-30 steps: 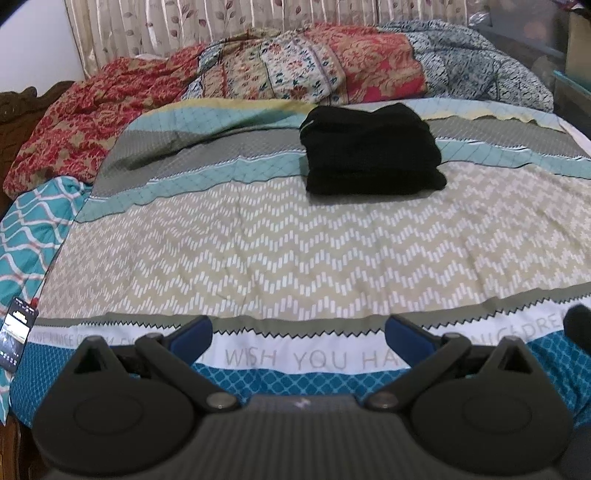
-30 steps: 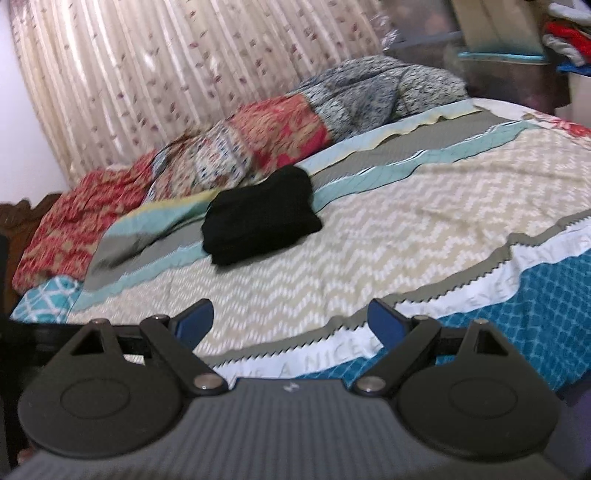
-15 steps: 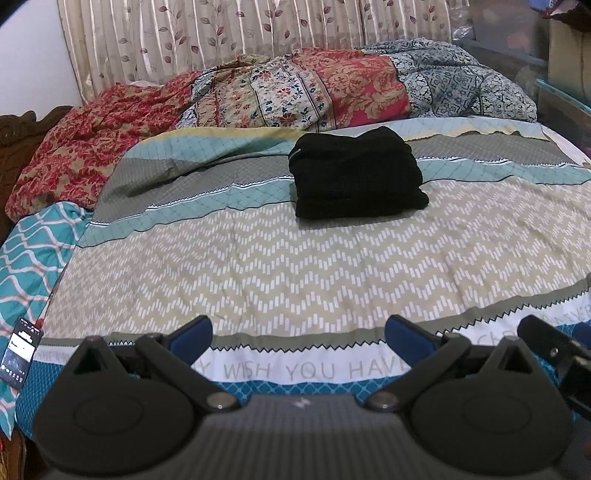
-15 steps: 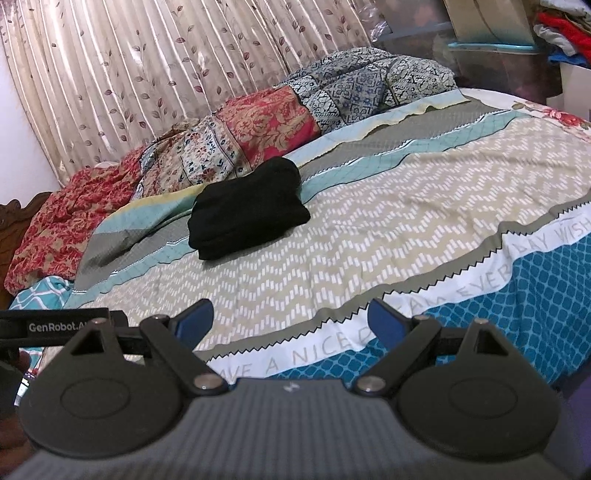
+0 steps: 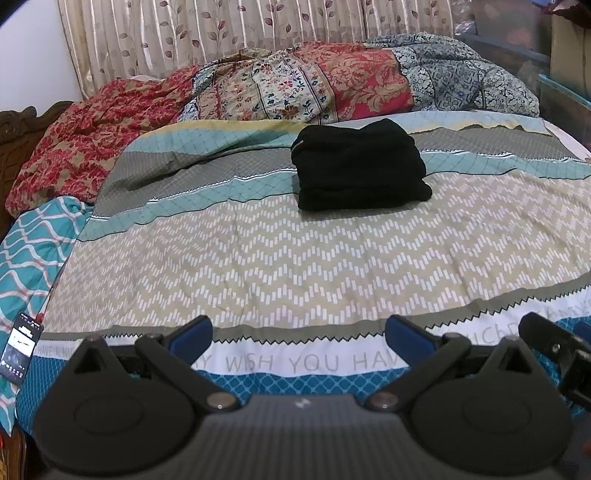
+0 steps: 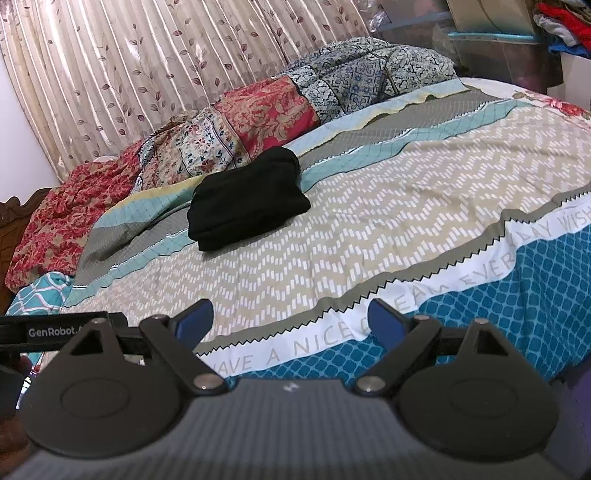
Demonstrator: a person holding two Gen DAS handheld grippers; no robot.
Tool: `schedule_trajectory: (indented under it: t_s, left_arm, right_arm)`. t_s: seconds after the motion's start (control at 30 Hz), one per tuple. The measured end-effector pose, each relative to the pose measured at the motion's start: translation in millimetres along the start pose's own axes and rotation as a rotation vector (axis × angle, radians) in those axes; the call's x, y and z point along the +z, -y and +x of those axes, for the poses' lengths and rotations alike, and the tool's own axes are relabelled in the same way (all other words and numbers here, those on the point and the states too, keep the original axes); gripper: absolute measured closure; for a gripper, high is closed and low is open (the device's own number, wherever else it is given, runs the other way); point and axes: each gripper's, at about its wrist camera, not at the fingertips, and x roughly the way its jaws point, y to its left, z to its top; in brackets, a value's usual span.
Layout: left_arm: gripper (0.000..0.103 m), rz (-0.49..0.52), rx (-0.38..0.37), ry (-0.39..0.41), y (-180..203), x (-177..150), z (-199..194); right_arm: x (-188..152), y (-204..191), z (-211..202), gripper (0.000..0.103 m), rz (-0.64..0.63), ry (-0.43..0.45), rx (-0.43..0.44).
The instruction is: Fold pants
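Note:
The black pants lie folded in a compact stack on the far half of the bed, also shown in the right wrist view. My left gripper is open and empty, held over the bed's near edge, far back from the pants. My right gripper is open and empty too, at the near edge and to the right of the left one. Part of the right gripper shows at the right of the left wrist view, and the left gripper at the left of the right wrist view.
The patterned bedspread covers the bed. Crumpled red and blue floral quilts are piled along the far side by the curtain. A phone lies at the left edge. Storage boxes stand at the back right.
Both grippers have drawn back and lifted slightly, so the folded pants look a little lower and farther in both views. The right view has swung and steadied. The pants have not moved.

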Motion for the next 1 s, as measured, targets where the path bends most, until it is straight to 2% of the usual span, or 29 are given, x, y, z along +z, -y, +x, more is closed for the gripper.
schedule_trajectory:
  t_s: [0.8,1.0]
  left_arm:
    - [0.000,-0.015,0.020,-0.021,-9,-9,2]
    - [0.000,-0.017,0.027,-0.021,-10,-9,2]
  right_arm:
    - [-3,0,5,0.011,0.001,-0.034,0.003]
    - [-2,-5,1,0.011,-0.013,-0.017,0.013]
